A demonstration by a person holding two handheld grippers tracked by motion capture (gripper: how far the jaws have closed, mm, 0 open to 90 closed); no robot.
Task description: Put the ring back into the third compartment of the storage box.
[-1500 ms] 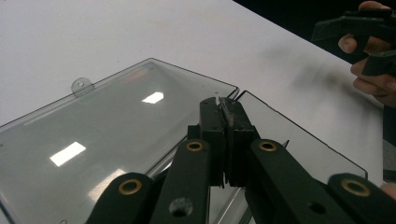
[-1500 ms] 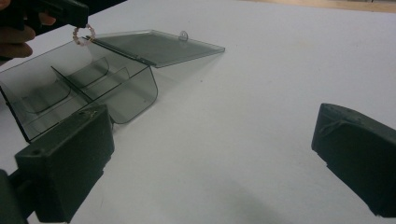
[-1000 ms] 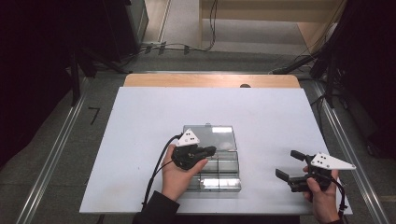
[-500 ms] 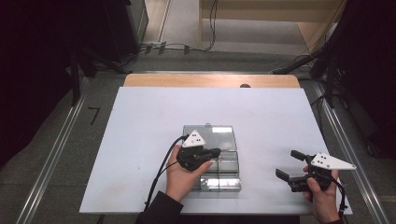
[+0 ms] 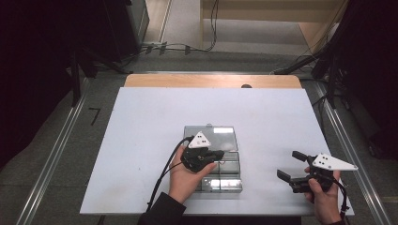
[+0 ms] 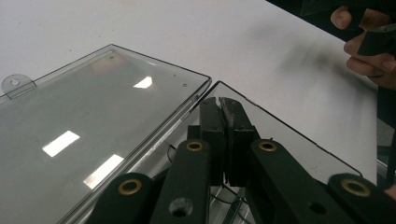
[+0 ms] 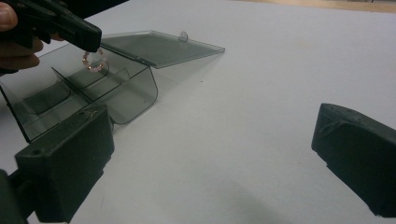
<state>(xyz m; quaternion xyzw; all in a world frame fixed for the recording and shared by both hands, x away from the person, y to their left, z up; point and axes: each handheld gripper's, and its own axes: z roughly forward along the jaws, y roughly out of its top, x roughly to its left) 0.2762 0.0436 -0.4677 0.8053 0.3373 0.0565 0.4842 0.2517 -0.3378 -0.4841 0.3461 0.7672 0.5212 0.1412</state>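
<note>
- The left tongs (image 5: 217, 154) hang over the open smoke-grey plastic organiser box (image 5: 225, 176). It stands on the white tabletop (image 5: 141, 140), near the person's edge.
- In the left gripper view the two jaws of the left tongs are pressed together, and no gap is visible between them.
- In the right gripper view a small ring of pinkish beads, a bracelet (image 7: 95, 60), hangs from the tip of these tongs. So I judge that they are closed on the bracelet, though the contact itself is small and dark there.
- The bracelet hangs directly above one compartment of the box, with the dividers (image 7: 70, 84) just beside it. It seems to be apart from the box floor, but I cannot tell this surely.
- The lid (image 5: 210, 137) lies folded back flat on the tabletop, on the far side of the box. Its small tab (image 6: 16, 84) points away from the hinge.
- The long axis of the box runs away from the person, with the lid as its continuation.
- The right tongs (image 5: 292, 168) are wide apart and hold nothing. They rest well to the right of the box and point toward it.
- The left hand (image 5: 185, 180) is clearly the nearer one. The relation that matters is vertical: the compartment lies straight below the bracelet, so probably a short lowering and then a release is needed.
</note>
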